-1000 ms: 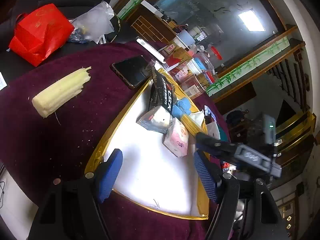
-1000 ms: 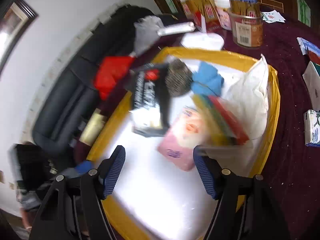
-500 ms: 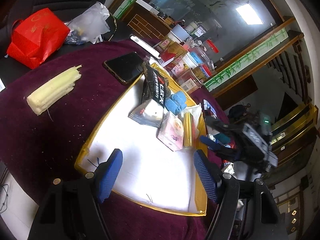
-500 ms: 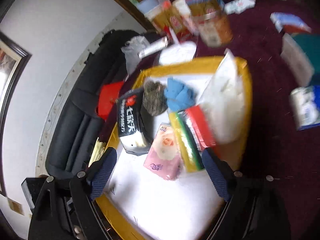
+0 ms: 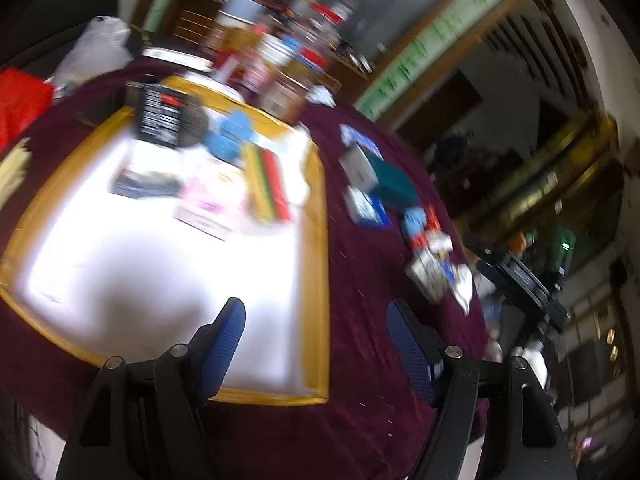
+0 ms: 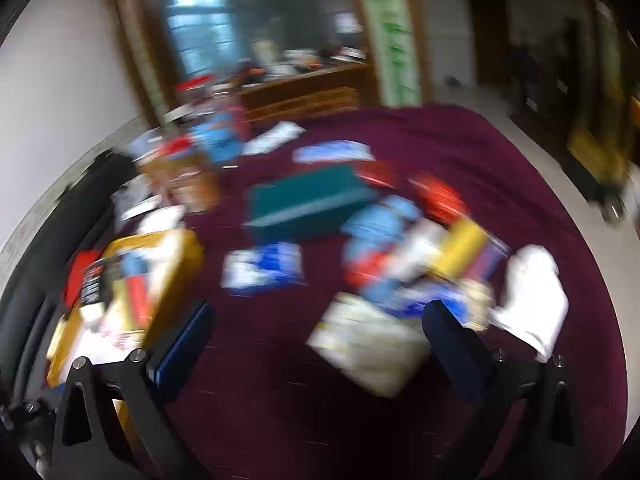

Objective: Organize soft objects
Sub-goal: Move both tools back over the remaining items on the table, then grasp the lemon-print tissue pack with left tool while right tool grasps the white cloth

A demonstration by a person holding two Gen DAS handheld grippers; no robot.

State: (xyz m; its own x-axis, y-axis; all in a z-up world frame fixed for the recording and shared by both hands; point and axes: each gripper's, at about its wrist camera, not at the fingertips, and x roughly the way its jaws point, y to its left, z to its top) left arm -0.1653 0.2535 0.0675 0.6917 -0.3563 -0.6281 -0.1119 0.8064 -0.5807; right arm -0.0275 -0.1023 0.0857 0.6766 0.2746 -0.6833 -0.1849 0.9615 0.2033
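Both views are motion-blurred. A yellow-rimmed white tray [image 5: 318,248] on the maroon tablecloth holds a pink tissue pack [image 5: 208,204], a black packet [image 5: 160,120], a blue cloth [image 5: 232,136] and a striped pack [image 5: 268,184]. My left gripper [image 5: 316,340] is open and empty above the tray's near right corner. My right gripper [image 6: 316,340] is open and empty over the cloth, in front of a loose pile of soft packs [image 6: 404,248] and a pale pack [image 6: 368,340]. The tray also shows in the right wrist view [image 6: 176,252] at the left.
A teal box [image 6: 308,200] and a blue-white pack [image 6: 264,268] lie mid-table. A white cloth [image 6: 532,300] sits at the right. Jars and boxes [image 5: 280,60] crowd the table's far edge. A red bag [image 5: 20,100] lies at far left. The right gripper's body [image 5: 524,284] shows beyond the table edge.
Both grippers have swung to the right, away from the tray's contents and toward the loose pile on the cloth. Both stay open and empty.
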